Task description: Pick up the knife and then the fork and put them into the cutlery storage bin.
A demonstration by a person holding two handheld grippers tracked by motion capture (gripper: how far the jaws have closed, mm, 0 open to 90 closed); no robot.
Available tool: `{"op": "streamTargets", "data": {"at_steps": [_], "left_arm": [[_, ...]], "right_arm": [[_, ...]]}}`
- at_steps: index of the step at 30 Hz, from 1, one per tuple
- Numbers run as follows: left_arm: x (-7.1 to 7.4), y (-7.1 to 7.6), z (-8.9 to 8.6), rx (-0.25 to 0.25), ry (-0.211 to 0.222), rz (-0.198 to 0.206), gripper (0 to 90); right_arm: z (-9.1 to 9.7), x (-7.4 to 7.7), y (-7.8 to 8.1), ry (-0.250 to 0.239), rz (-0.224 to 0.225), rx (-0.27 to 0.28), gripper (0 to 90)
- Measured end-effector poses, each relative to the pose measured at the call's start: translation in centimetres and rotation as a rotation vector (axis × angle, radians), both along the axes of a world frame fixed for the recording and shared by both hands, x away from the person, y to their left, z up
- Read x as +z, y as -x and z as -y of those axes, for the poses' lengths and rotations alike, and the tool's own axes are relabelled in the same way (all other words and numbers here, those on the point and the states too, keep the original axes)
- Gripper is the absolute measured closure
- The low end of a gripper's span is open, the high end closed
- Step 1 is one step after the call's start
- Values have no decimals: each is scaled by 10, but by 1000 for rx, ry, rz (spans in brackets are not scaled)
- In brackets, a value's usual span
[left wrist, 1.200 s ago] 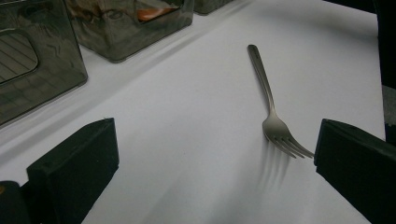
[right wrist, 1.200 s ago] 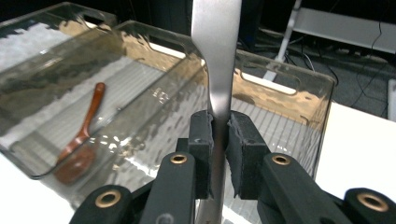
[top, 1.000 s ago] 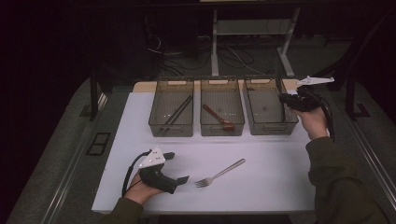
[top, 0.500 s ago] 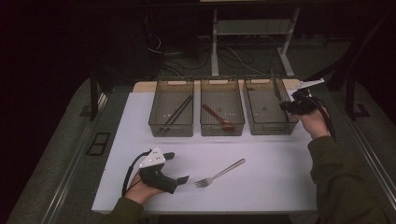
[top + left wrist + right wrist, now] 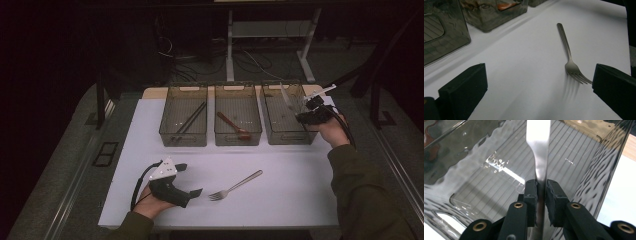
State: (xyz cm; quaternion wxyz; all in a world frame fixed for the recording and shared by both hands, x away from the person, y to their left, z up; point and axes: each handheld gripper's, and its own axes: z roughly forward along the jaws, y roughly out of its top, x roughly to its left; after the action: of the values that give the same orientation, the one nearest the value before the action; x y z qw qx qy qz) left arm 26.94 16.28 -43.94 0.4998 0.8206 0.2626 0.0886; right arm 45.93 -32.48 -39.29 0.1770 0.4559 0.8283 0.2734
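Observation:
My right gripper is shut on the flat handle of a steel utensil. It holds the utensil over the right clear bin, whose ribbed floor lies below the jaws in the right gripper view. The utensil's far end runs out of the top of that view. A steel fork lies on the white mat, tines toward my left gripper. That gripper rests on the mat, open, with the tines just inside its right jaw and untouched.
Three clear bins stand in a row at the mat's far side. The left bin holds black chopsticks; the middle bin holds a brown spoon. The white mat ends near the table's front edge.
My right gripper has sunk a little with the steel utensil, closer to the right bin. The left gripper and the fork have not moved.

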Motion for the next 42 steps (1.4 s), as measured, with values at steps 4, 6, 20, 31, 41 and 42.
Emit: {"op": "streamTargets", "data": {"at_steps": [4, 6, 20, 31, 41, 42], "left_arm": [[0, 0, 0, 1, 2, 1, 0], [0, 0, 0, 0, 0, 0, 0], [0, 0, 0, 0, -3, -3, 0], [0, 0, 1, 2, -7, -6, 0], [0, 1, 1, 2, -5, -6, 0], [0, 0, 1, 2, -5, -5, 0]], "right_arm": [[-1, 3, 1, -27, 14, -4, 714], [0, 4, 2, -35, 20, -3, 683], [8, 31, 27, -293, 113, 19, 405], [6, 40, 62, -357, 191, 58, 351], [-8, 34, 99, -361, 192, 133, 431], [-9, 32, 102, -363, 190, 144, 448]]}}
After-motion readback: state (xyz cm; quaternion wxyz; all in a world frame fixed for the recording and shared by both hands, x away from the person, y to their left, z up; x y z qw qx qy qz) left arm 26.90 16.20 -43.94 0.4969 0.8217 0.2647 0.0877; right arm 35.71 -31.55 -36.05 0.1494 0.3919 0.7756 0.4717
